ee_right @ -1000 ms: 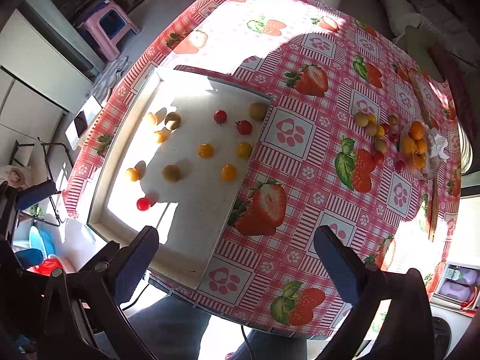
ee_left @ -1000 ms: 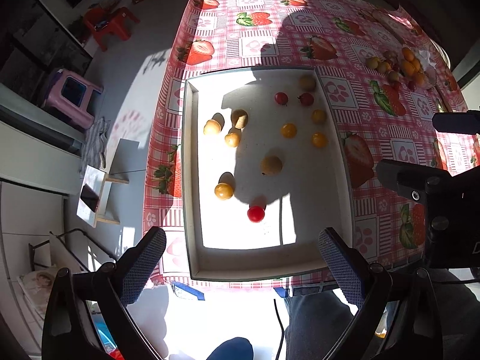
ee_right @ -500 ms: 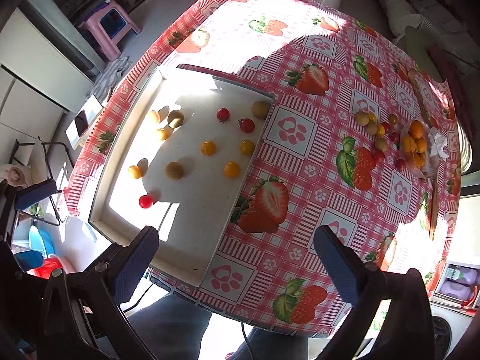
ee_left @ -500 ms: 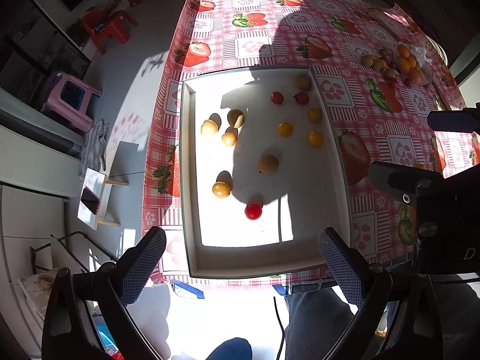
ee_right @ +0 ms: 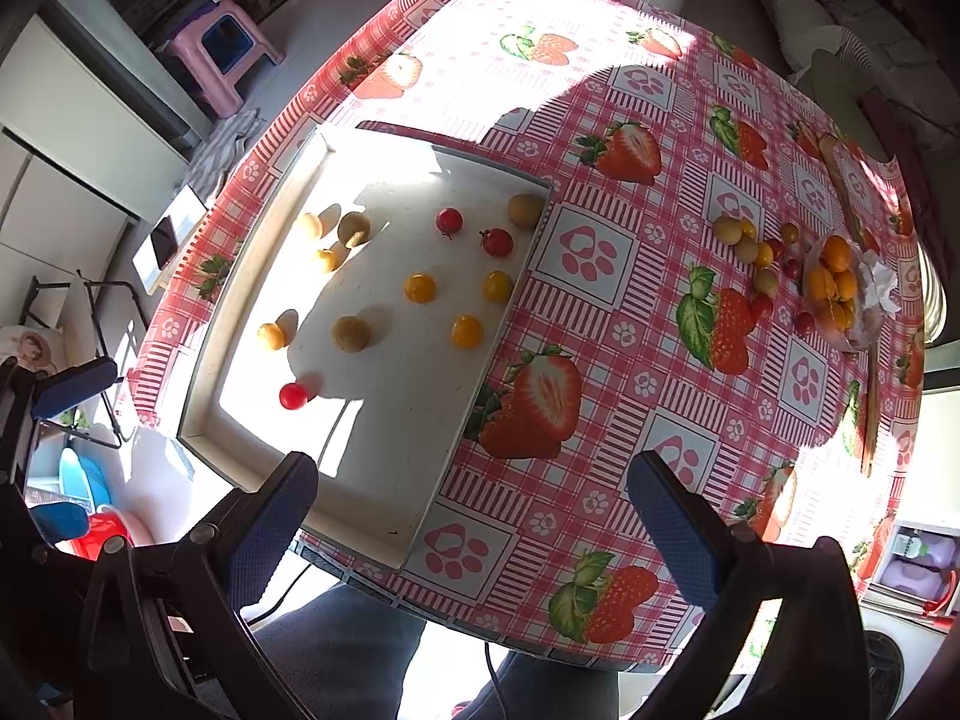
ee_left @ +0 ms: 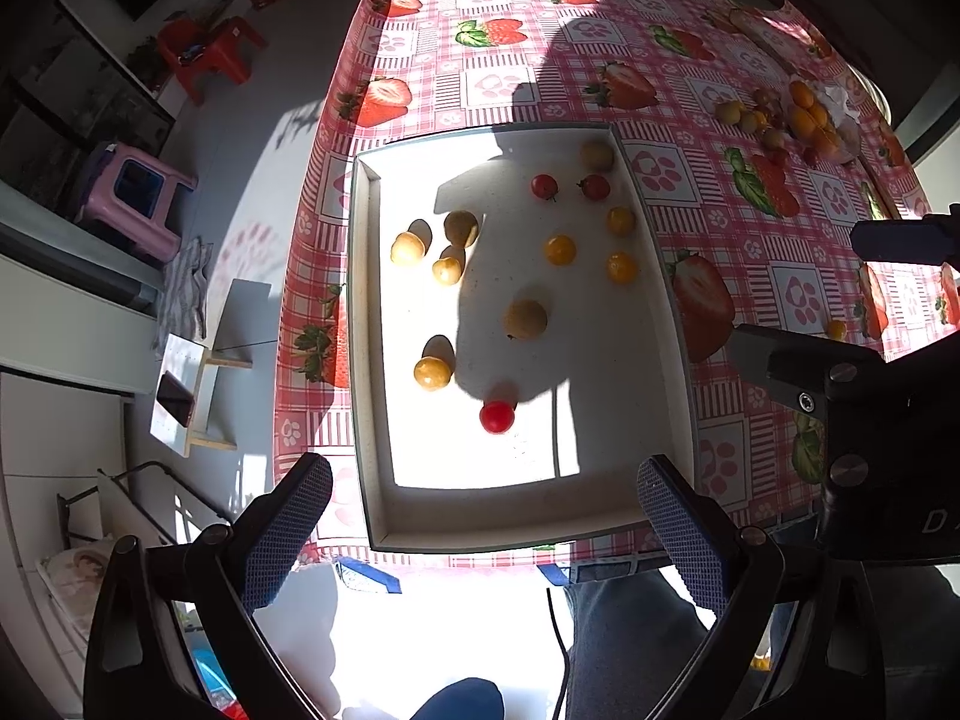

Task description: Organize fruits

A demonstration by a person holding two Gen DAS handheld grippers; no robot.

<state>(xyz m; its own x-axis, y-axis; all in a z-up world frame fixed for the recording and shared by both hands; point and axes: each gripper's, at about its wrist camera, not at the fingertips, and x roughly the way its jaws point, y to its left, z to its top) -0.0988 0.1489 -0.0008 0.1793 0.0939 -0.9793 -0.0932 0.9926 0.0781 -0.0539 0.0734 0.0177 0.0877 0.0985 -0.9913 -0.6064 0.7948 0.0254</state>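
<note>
Fruits sit loose in the white tray [ee_left: 367,360]: reds, yellows, tan ones in rough clumps, prob part-sorted by colour; lone red tomato [ee_left: 497,416] strays near front edge. More fruit piled [ee_right: 831,285] far side of the tablecloth [ee_right: 600,360], kinds too small to tell. Left gripper [ee_left: 480,516] & right gripper [ee_right: 474,510] both spread wide, empty, held high above.

small round fruits [ee_left: 525,318], red, yellow and tan, lie scattered and apart in a shallow white tray [ee_left: 367,360]; more fruits [ee_right: 756,252] cluster on the tabletop [ee_right: 630,138] toward the tray's two o'clock.
</note>
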